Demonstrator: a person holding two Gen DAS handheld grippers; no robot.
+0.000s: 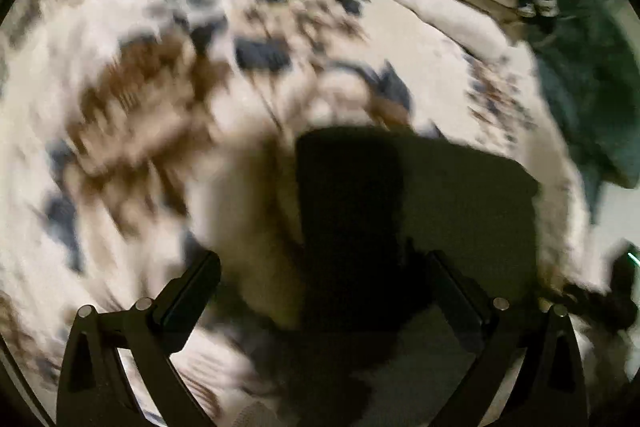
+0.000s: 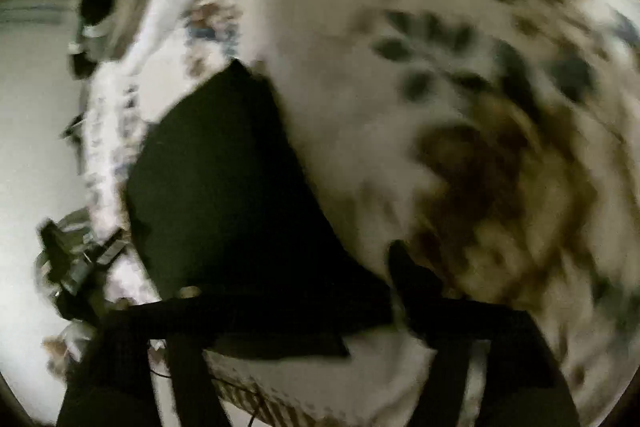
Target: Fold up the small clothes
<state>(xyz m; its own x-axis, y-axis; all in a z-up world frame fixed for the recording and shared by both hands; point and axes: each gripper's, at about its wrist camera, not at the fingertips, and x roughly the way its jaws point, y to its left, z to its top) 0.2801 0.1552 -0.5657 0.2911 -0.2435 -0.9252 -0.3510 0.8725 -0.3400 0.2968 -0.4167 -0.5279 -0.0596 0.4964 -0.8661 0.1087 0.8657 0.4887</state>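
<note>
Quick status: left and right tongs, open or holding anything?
Left tongs: open, above the dark folded cloth, gripping nothing.
Right tongs: open, the dark cloth between them, not pinched.

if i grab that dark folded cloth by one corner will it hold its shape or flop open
Probably flop. The dark cloth lies flat and thin on the flowered bedspread, so it looks soft, not stiff. Its layers seem loose, so a one-corner lift would likely unfold it. It looks light; on the soft bedding a push may bunch it rather than slide it.
</note>
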